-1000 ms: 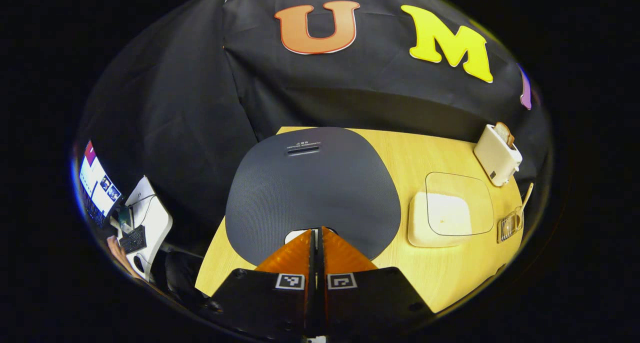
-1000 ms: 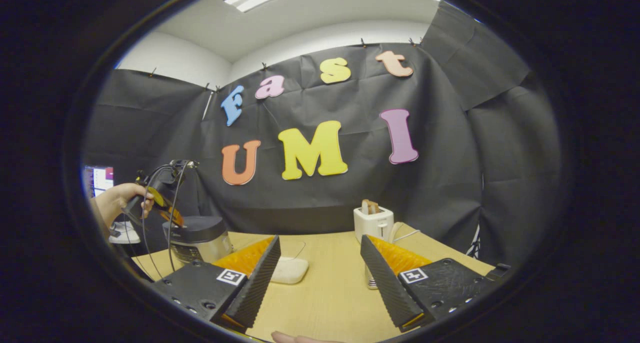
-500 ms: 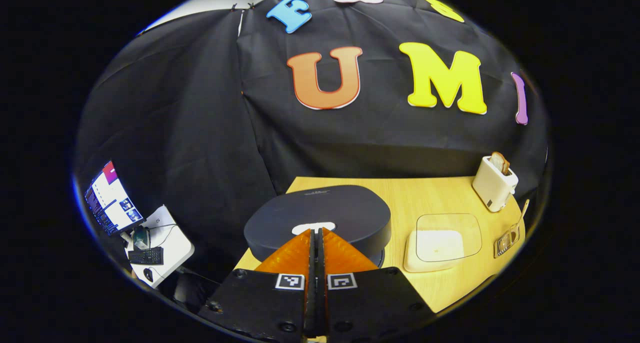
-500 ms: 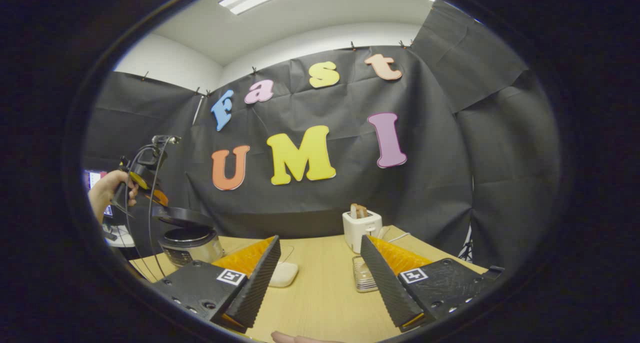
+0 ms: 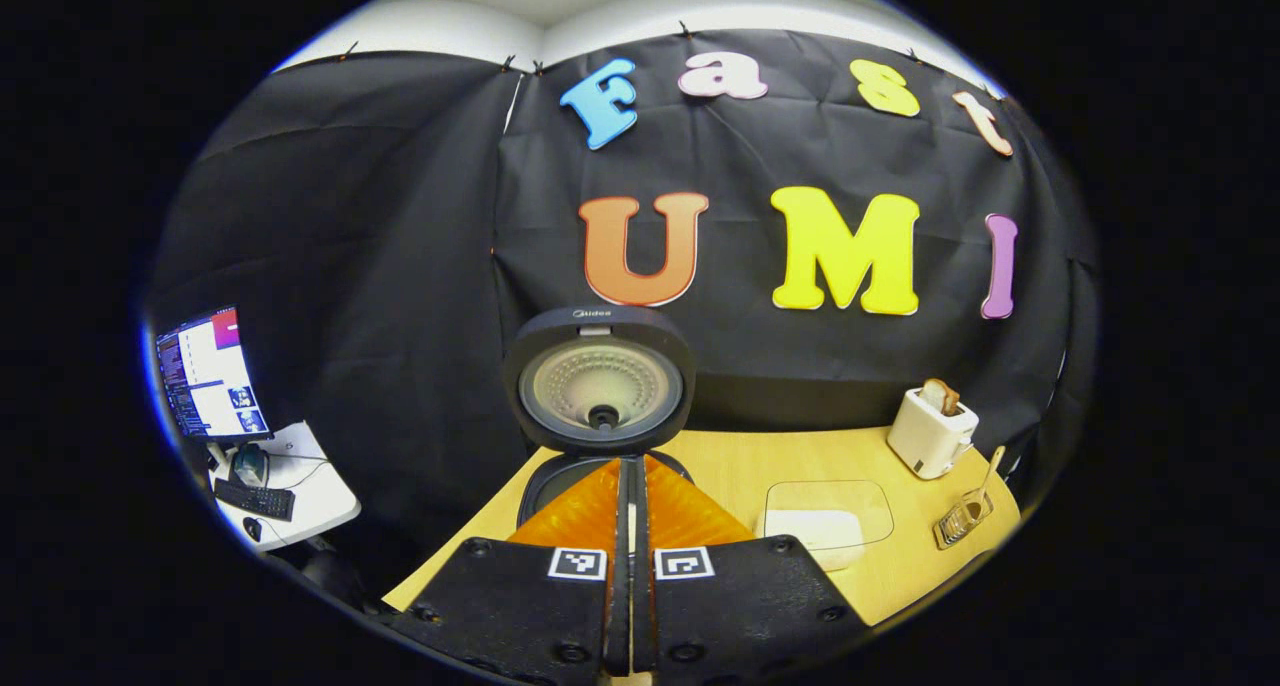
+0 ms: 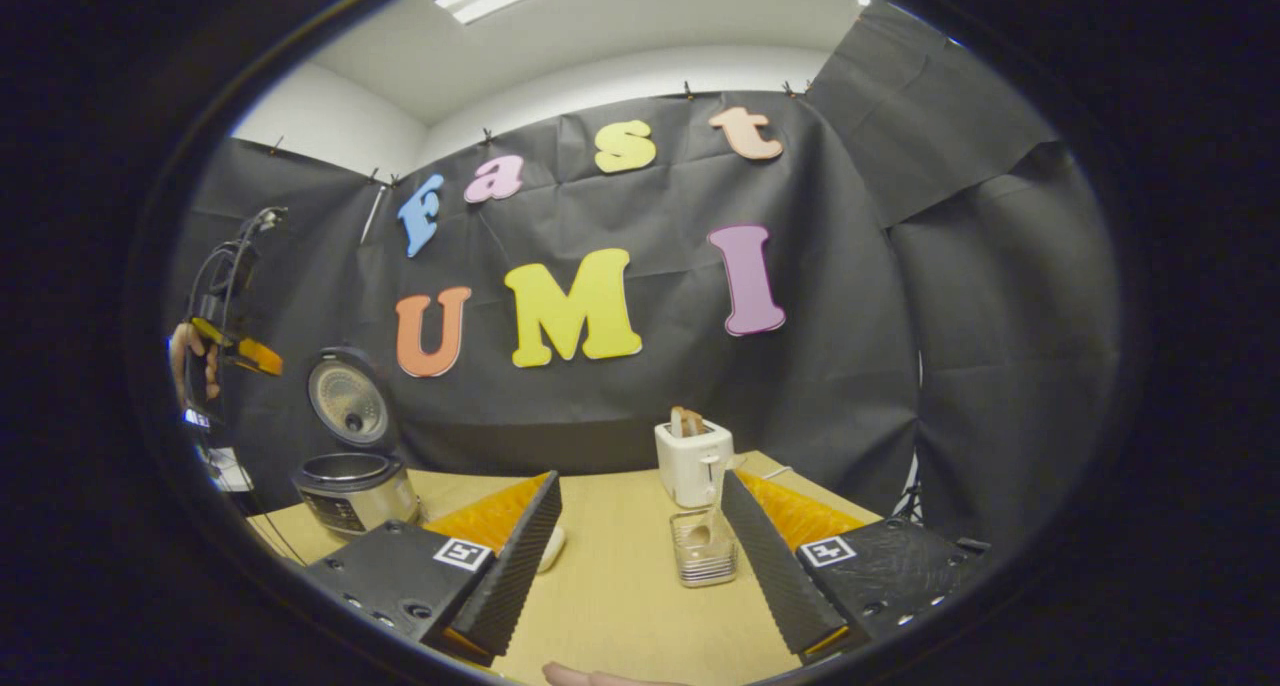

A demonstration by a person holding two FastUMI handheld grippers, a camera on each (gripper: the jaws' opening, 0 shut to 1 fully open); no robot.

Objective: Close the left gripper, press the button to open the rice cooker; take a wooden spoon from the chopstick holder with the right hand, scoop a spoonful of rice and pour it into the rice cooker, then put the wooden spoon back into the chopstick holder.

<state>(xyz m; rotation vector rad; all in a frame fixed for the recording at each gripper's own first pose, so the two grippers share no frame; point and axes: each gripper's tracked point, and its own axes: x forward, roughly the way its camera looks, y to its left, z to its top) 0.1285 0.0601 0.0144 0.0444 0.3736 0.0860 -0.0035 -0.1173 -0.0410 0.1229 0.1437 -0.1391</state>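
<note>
The rice cooker (image 5: 560, 478) stands open on the wooden table (image 5: 740, 466), its round lid (image 5: 598, 381) upright behind the pot. My left gripper (image 5: 628, 463) is shut and empty, raised just in front of the open pot. In the right gripper view the cooker (image 6: 352, 486) sits at the far left, with the left gripper (image 6: 240, 351) held high above it by a hand (image 6: 185, 361). My right gripper (image 6: 640, 486) is open and empty, facing the clear chopstick holder (image 6: 703, 548) that holds the wooden spoon (image 6: 712, 511). The holder (image 5: 962, 518) stands at the table's right edge.
A white rice container (image 5: 820, 524) with a clear lid lies between cooker and holder. A white toaster (image 6: 692, 458) with bread stands behind the holder. A side desk with a monitor (image 5: 205, 371) and keyboard is off to the left.
The cooker lid has sprung from shut to fully upright. My left gripper has lifted up and back from the lid. The right gripper has turned a little right, bringing the chopstick holder between its fingers.
</note>
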